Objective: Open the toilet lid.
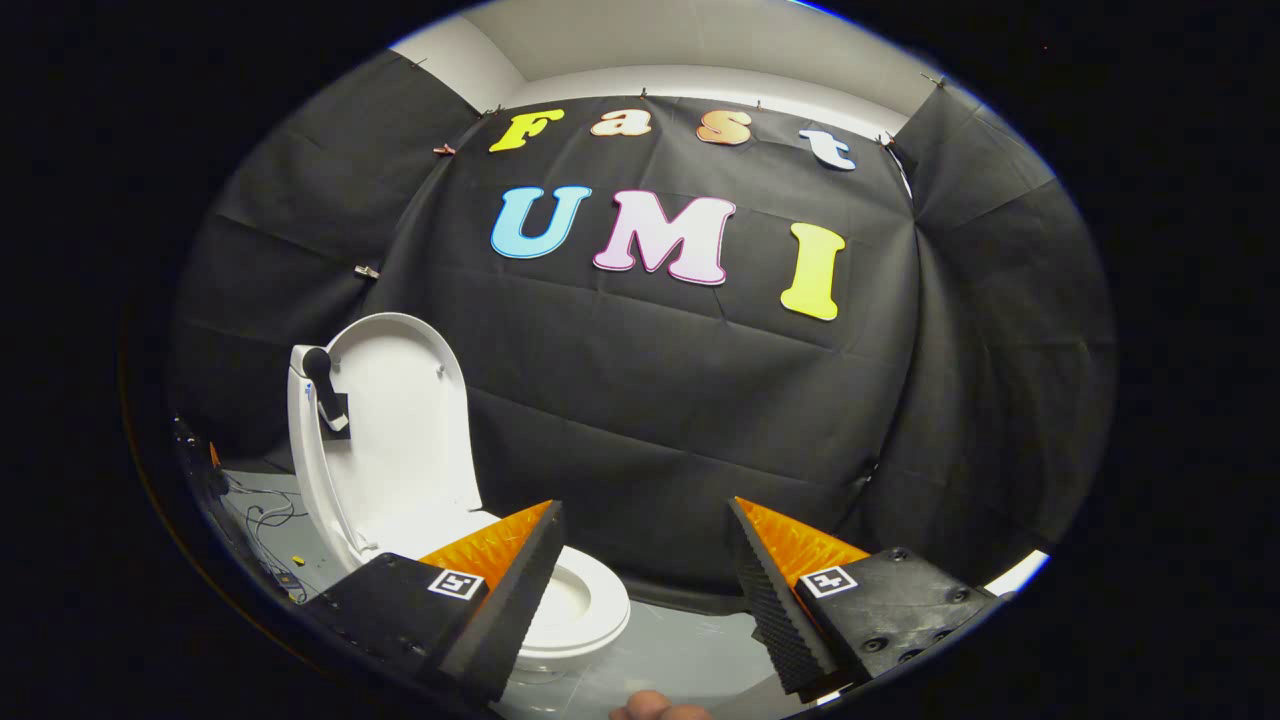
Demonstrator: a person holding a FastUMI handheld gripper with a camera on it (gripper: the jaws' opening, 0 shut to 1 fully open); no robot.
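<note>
A white toilet point(575, 610) stands on the grey floor, ahead of my left finger and partly hidden behind it. Its lid point(400, 420) is raised upright, leaning back against the tank side, with the seat ring and bowl exposed below. A dark handle point(322, 385) sticks out beside the raised lid. My gripper point(645, 520) is open, fingers wide apart, with nothing between them. It is held back from the toilet and to its right, touching nothing.
Black cloth walls close the booth behind and on both sides. Loose cables point(262, 520) lie on the grey floor point(680, 650) left of the toilet. A fingertip of a person's hand point(655, 708) shows just below the gripper.
</note>
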